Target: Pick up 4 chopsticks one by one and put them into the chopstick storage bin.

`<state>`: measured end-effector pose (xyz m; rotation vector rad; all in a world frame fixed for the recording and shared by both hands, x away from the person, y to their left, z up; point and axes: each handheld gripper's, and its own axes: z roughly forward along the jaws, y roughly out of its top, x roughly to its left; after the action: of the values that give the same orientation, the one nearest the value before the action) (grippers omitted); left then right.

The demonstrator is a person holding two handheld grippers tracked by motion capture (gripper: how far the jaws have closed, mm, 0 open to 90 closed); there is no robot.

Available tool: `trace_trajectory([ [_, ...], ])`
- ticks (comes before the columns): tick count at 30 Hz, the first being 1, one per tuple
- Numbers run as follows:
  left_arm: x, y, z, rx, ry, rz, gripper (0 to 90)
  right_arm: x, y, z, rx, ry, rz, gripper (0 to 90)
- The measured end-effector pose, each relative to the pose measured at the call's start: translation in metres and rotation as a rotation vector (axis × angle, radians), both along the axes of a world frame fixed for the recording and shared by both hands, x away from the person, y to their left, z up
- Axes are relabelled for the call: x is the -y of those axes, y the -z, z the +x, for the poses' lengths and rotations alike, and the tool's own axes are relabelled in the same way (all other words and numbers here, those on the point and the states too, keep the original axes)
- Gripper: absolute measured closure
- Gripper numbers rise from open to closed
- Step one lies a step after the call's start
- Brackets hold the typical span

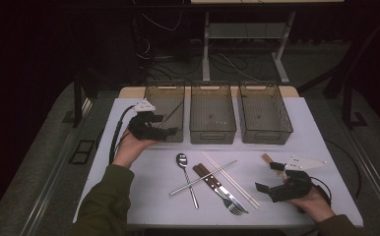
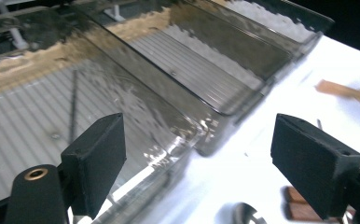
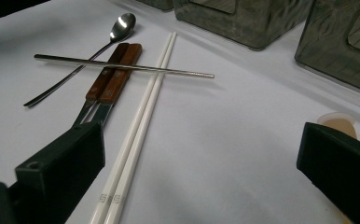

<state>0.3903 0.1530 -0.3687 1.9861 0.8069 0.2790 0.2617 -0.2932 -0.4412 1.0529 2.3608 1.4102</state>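
My left gripper [image 1: 171,129] hovers over the front right corner of the left bin [image 1: 164,93], jaws open with nothing between them [image 2: 197,140]. A thin dark rod [image 2: 73,107] lies inside that bin. My right gripper [image 1: 269,176] rests low at the table's front right, open and empty [image 3: 201,154]. Between the two hands lie a spoon [image 1: 183,162], a metal chopstick [image 1: 203,178] set crosswise, a wood-handled knife and fork [image 1: 212,182] and a pair of white chopsticks [image 1: 230,179]. The right gripper view looks along these: spoon [image 3: 122,23], metal chopstick [image 3: 122,65], white pair [image 3: 145,107].
Three smoky clear bins stand in a row at the back; the middle bin [image 1: 212,129] and the right bin [image 1: 264,135] look empty. A small wooden piece [image 1: 267,158] lies just beyond the right gripper. White table edges run close to both hands.
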Motion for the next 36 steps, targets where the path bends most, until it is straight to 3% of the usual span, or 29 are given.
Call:
trace_trajectory([
  [8, 0.010, 0.011, -0.025, 0.015, 0.048, -0.009, 16.7, -0.001, 0.001, 0.005, -0.002, -0.032, 0.011, 1.1],
  [22, 0.026, 0.030, -0.064, 0.015, 0.102, 0.042, 17.0, -0.005, 0.004, 0.003, 0.000, -0.047, -0.027, 1.1],
  [29, 0.030, 0.040, -0.077, 0.002, 0.114, 0.038, 19.8, -0.004, 0.004, 0.003, -0.004, -0.037, -0.024, 1.1],
  [36, 0.041, 0.049, -0.089, -0.014, 0.144, 0.069, 24.2, -0.006, 0.004, 0.001, 0.000, -0.042, -0.032, 1.1],
])
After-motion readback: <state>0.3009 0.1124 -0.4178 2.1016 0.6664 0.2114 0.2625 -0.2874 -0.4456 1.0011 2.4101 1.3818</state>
